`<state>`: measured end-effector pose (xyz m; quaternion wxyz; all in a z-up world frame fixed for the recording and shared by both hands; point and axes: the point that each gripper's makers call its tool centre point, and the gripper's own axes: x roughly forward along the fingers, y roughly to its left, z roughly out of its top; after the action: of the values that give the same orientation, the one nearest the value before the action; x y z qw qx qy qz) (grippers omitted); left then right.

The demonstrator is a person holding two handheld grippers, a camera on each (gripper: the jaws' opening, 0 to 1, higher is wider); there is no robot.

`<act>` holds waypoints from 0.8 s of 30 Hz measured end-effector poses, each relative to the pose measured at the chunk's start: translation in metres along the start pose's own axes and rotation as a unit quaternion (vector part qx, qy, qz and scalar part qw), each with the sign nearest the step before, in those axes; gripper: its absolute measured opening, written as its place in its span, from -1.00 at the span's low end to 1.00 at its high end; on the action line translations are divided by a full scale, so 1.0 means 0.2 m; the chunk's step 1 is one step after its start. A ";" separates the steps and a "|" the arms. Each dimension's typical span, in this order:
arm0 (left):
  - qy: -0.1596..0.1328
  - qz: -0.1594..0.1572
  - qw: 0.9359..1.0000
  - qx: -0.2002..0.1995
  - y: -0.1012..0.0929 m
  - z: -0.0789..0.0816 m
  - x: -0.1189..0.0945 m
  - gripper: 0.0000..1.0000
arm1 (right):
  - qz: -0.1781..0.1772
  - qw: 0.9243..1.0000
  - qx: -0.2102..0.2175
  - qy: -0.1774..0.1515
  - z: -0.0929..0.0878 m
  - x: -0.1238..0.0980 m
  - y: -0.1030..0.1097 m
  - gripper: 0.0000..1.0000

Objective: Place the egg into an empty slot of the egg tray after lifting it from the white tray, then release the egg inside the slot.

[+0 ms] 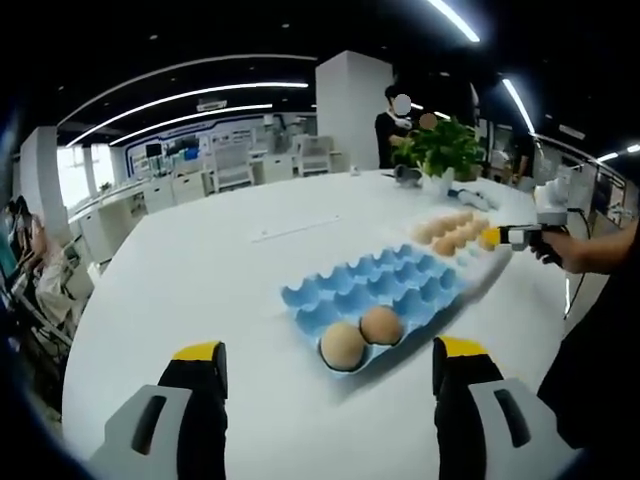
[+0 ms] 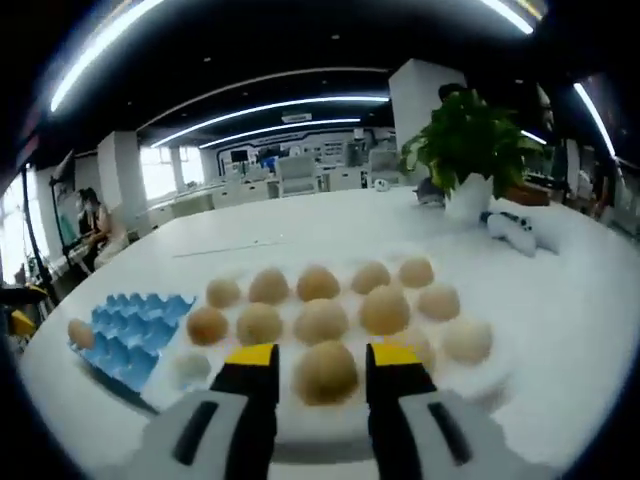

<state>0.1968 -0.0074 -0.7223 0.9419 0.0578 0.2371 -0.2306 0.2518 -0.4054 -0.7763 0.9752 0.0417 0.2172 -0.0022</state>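
White table (image 2: 560, 300) | right gripper (image 2: 322, 372) seemingly straddling egg (image 2: 324, 372) | white tray (image 2: 470, 385)

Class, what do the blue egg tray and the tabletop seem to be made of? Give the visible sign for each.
Blue egg tray: probably moulded plastic or dyed pulp; uniform colour, formed cups, matte look. Tabletop: smooth white laminate or similar; flat, seamless, softly reflecting the ceiling lights.

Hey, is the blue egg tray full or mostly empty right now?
Mostly empty: the blue egg tray holds two eggs in its slots at one end; the other visible slots are bare.
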 end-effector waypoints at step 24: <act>-0.002 -0.003 1.000 -0.003 0.00 0.01 0.00 0.67 | 0.053 0.997 -0.011 -0.053 0.19 -0.10 0.20 -0.52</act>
<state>0.1976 -0.0080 -0.7212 0.9421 0.0538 0.2356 -0.2326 0.2514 -0.3693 -0.7297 0.9846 0.0424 0.1622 0.0498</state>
